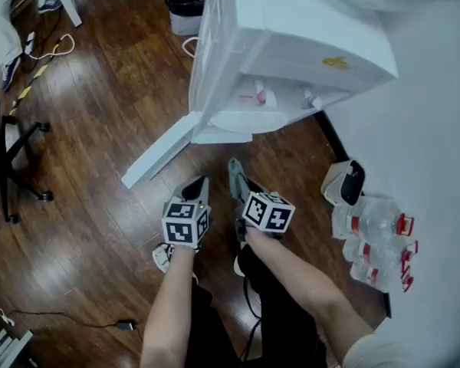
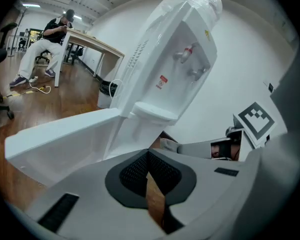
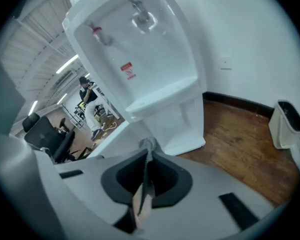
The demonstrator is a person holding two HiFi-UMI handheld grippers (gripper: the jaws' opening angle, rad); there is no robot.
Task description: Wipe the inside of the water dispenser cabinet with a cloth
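The wooden floor takes most of the head view. The dispenser stands at the floor's far edge, against the white wall. Its cabinet door is open and swings out over the floor to the left.

I hold both grippers near each other in front of the dispenser, and both point toward it. My left gripper has its jaws closed tip to tip, with nothing between them. My right gripper also has its jaws closed, and they pinch a thin grey cloth. A small fold of the cloth sticks out past the tips.

Along the floor's right edge, by the wall, lie some clear bottles and a small white bin.
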